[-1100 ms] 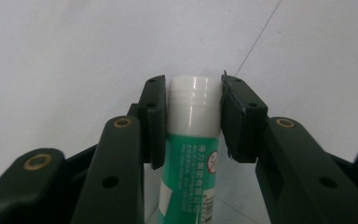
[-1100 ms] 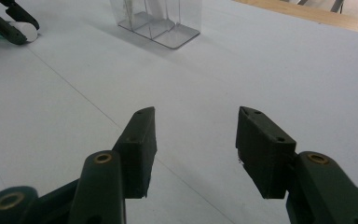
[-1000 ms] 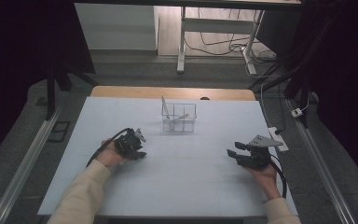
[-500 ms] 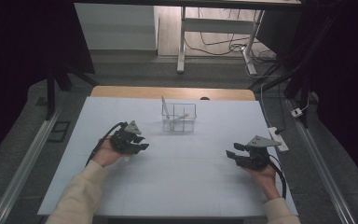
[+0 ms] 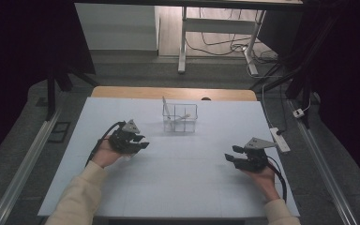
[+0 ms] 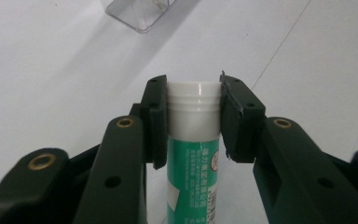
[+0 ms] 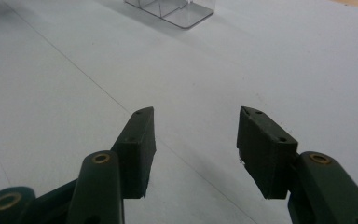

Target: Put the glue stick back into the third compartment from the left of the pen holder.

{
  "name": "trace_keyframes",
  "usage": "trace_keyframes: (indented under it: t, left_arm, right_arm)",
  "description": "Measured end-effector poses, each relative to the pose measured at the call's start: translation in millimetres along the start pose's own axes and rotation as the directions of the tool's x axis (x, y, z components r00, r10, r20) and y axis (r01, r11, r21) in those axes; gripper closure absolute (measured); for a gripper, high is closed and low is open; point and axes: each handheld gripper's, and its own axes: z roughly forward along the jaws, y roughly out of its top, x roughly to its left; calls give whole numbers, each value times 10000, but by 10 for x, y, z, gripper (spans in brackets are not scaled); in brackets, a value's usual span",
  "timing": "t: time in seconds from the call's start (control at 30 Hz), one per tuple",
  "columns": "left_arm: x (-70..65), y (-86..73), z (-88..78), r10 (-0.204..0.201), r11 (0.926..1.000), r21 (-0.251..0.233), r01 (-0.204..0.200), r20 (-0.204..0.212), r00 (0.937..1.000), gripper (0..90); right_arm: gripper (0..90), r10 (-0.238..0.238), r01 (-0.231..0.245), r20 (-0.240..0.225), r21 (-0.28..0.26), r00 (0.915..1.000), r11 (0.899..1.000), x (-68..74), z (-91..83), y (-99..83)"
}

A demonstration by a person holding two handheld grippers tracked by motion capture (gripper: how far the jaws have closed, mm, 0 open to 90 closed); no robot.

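Green-and-white, a glue stick [image 6: 193, 140] is pinched at its white cap between the jaws of the left gripper [image 6: 193, 116], seen at centre of the left gripper view. In the high view the left gripper [image 5: 130, 139] is held left of centre above the pale blue table [image 5: 183, 187]. A clear plastic organiser [image 5: 180, 118] is placed beyond it at upper centre, with white sticks leaning inside; nothing is seen between the two. The right gripper [image 7: 195, 140] is held with jaws spread and empty, at lower right in the high view [image 5: 238, 157]. A white power strip [image 5: 280, 139] is laid at the table's right edge.
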Motion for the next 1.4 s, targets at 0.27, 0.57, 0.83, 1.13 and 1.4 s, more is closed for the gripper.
trace_keyframes:
  t: [0.27, 0.57, 0.83, 1.13, 1.4]
  left_arm:
    - [-20, 10, 12, 28, 10000, -37, -28, -72, 10000, 653]
    - [-47, 20, 33, 152, 9999, 62, -150, -258, 9996, 652]
    - [-88, 34, 59, 359, 9994, 31, -358, -475, 9982, 654]
    - [-96, 55, 31, 223, 9990, -378, -241, -461, 9987, 654]
    - [-99, 70, 22, 66, 9980, -621, -96, -478, 9988, 654]
  right_arm:
    - [460, -20, 22, -66, 256, 10000, 9997, 4, 26, -9]
    - [443, -201, 211, -143, 741, 9997, 9970, 34, 99, -35]
    - [448, -209, 233, -244, 1022, 9995, 9945, 64, 135, -42]
    - [446, -189, 217, -281, 1026, 9994, 9945, 57, 134, -45]
    - [446, -206, 233, -270, 1020, 9994, 9945, 55, 128, -43]
